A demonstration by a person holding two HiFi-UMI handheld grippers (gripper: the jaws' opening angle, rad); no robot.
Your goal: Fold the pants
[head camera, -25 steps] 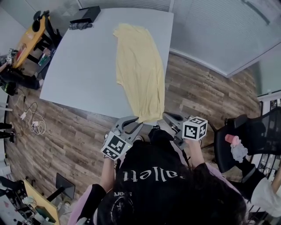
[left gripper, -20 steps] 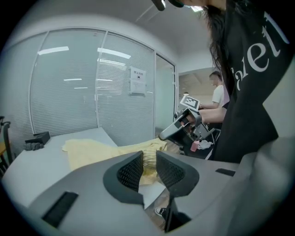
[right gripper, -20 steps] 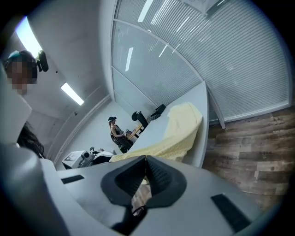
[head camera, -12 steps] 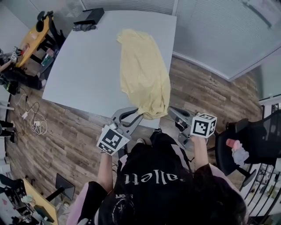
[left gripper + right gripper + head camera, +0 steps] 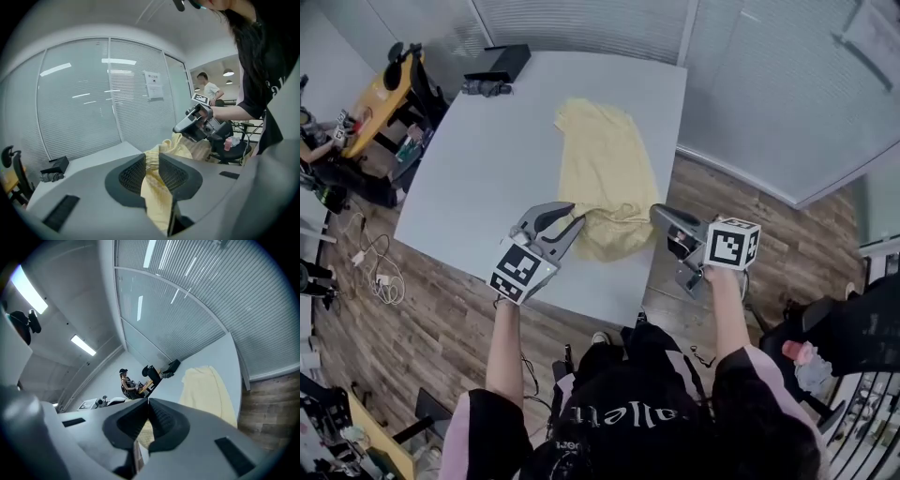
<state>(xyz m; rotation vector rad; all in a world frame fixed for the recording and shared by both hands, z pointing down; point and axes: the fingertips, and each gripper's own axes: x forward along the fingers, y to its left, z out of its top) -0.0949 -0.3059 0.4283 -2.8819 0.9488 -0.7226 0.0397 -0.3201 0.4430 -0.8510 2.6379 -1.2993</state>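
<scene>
Pale yellow pants [image 5: 605, 155] lie lengthwise on the white table [image 5: 469, 178]. Their near end is lifted and bunched between my two grippers. My left gripper [image 5: 573, 221] is shut on the near left corner, and in the left gripper view yellow cloth [image 5: 152, 171] is pinched between its jaws and hangs below them. My right gripper [image 5: 657, 213] is shut on the near right corner. In the right gripper view its jaws [image 5: 147, 414] stand tight together with a strip of yellow fabric [image 5: 144, 433] under them. The far part of the pants [image 5: 205, 385] lies flat.
A black box [image 5: 499, 63] and a small dark object [image 5: 485, 88] sit at the table's far left corner. An orange cart [image 5: 380, 98] stands left of the table. A black chair [image 5: 862, 323] is at the right. Blinds and glass walls run behind.
Both grippers have moved from below the table's near edge up and over the table, carrying the near end of the pants toward the far end.
</scene>
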